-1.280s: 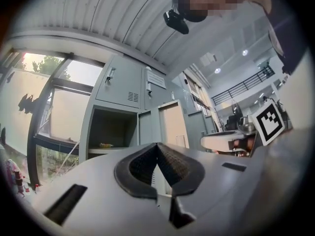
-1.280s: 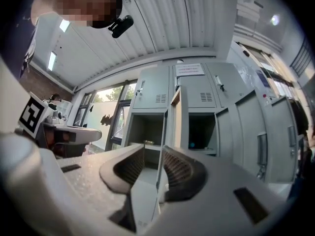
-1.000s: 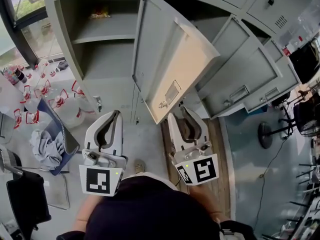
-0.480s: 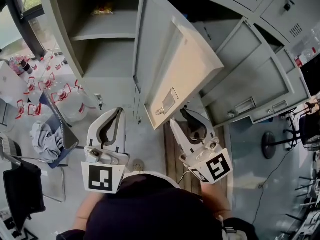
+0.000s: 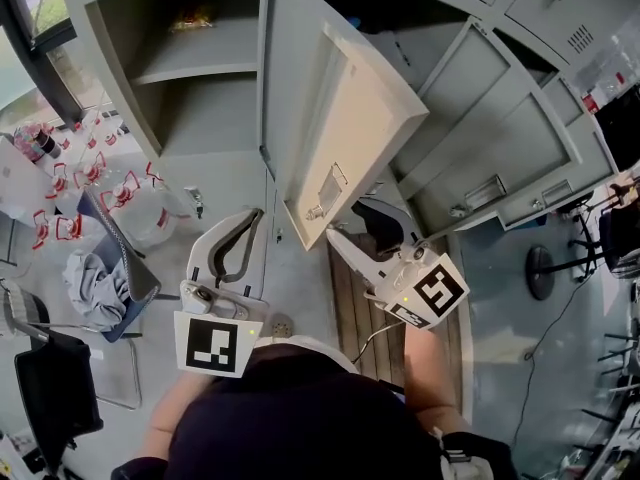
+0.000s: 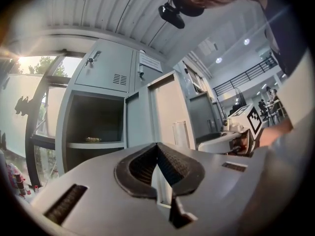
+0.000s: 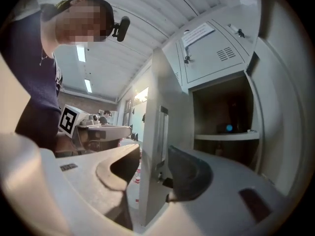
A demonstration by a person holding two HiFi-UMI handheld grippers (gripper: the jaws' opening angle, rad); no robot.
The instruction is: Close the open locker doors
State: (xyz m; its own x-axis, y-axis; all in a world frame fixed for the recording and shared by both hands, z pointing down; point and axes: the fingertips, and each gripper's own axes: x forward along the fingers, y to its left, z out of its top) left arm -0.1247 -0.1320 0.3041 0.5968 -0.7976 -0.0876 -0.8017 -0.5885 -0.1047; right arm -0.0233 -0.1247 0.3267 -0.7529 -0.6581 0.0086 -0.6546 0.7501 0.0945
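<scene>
A grey locker door (image 5: 335,118) stands swung out from the locker bank, its latch handle (image 5: 322,193) near the free edge. My right gripper (image 5: 356,222) is at that edge; its jaws have just been opening. In the right gripper view the door (image 7: 153,95) runs between the spread fingers of my right gripper (image 7: 153,154), with a gap at the left pad. To the door's left my left gripper (image 5: 252,216) is shut with nothing in it. The left gripper view has its tips (image 6: 157,147) together before the open compartment (image 6: 93,124) and the door (image 6: 166,107).
Two more grey doors (image 5: 490,138) hang open at the right. Water bottles with red labels (image 5: 80,183) and a blue seat with a cloth (image 5: 100,288) lie on the floor at the left. A black chair (image 5: 55,388) and a stand's base (image 5: 545,266) flank me.
The right gripper has turned left toward the door's free edge and its jaws stand wider apart. The left gripper has shifted a little right, closer to the lockers.
</scene>
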